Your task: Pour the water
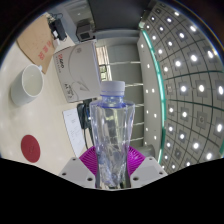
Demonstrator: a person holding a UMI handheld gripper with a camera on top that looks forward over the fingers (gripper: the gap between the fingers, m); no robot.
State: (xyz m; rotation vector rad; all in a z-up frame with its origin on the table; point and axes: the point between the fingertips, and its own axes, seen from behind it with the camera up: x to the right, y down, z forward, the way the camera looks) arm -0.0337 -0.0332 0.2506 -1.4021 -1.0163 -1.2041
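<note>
A clear plastic water bottle (113,135) with a pale cap stands upright between my fingers. My gripper (112,165) is shut on the bottle, and both magenta pads (92,158) press against its lower body. The bottle's base is hidden below the fingers. A white cup (27,83) sits on the table well beyond the fingers, to the left, apart from the bottle.
A white box with print (76,70) lies past the bottle, with a brown cardboard box (40,40) behind it. A red round disc (30,148) rests on the table at the left. A curved wall of light dots (190,90) fills the right side.
</note>
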